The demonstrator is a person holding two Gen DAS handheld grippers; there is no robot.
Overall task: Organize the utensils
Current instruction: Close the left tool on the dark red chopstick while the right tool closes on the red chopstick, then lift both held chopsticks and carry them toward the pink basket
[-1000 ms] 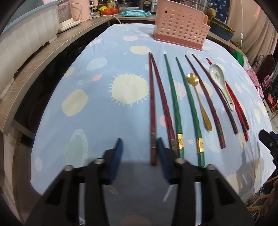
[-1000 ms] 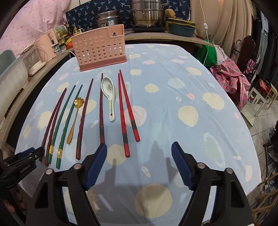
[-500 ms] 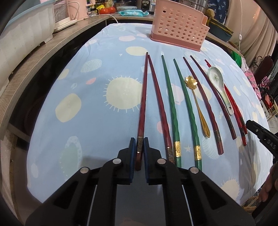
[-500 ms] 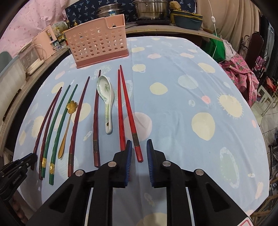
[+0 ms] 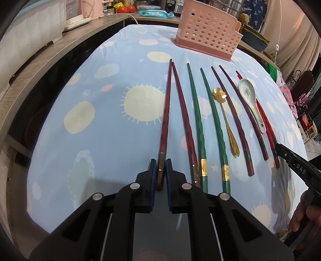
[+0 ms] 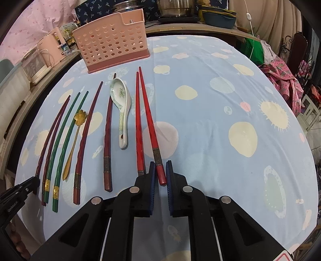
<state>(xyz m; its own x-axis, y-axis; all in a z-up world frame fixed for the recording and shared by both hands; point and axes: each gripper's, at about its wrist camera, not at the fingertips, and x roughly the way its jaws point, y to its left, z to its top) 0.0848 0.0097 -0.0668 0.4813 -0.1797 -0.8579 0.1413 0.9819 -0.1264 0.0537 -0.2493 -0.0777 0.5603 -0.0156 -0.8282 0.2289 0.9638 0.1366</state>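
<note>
Several chopsticks lie in a row on the blue tablecloth. My left gripper is shut on the thick end of the leftmost dark red chopstick. Its partner lies just to the right, then two green chopsticks, a gold flower spoon, two maroon chopsticks and a white ceramic spoon. My right gripper is shut on the thick end of the rightmost bright red chopstick; the second bright red one lies beside it. A pink perforated utensil holder stands at the far edge.
A wooden counter with appliances runs along the left of the table. Pots and a blue dish sit behind the holder. Chairs and pink cloth stand to the right. The tablecloth right of the chopsticks is bare.
Both grippers went from wide open to shut, the left on the leftmost dark red chopstick, the right on the rightmost bright red one. The left chopstick's end has shifted slightly left.
</note>
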